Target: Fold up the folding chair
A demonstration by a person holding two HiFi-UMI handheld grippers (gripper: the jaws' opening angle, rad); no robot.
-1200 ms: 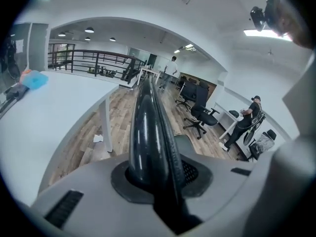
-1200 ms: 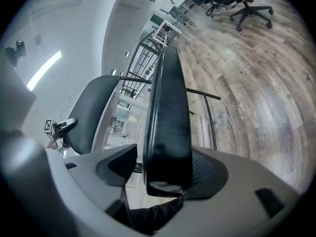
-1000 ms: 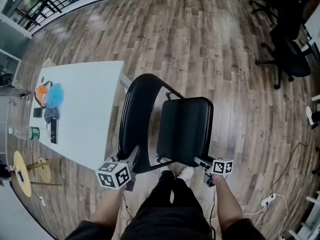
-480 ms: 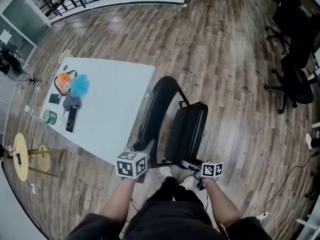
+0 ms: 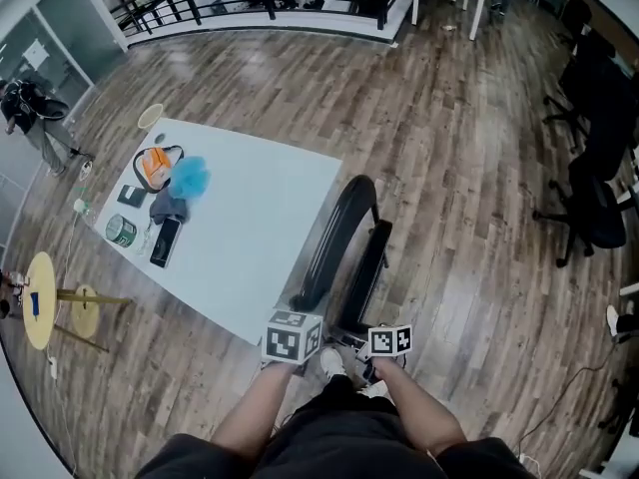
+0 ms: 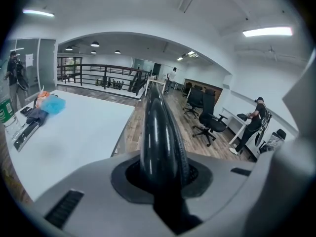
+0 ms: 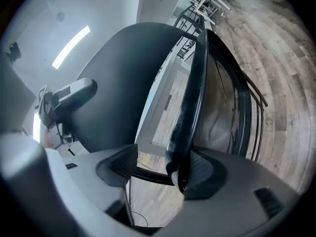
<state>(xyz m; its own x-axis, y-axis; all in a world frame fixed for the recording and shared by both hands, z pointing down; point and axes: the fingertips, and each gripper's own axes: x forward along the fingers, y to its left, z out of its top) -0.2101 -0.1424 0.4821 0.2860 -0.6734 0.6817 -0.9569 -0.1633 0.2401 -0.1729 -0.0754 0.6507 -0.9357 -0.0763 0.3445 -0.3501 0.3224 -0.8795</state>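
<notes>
head view, folding chair (image 5: 335, 238) edge-on (almost flat), stretching away

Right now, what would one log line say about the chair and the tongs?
folding chair: nearly flat, upright | left tongs: shut on chair frame | right tongs: open, seat edge between | white table: beside chair

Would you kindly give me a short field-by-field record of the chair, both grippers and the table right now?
chair: folding chair nearly flat, seat swung up beside back frame, upright next to table
left gripper: shut on the back frame's tube
right gripper: jaws apart, seat's edge between them, touching one pad only
table: white, small items at its far end
floor: wood planks
</notes>
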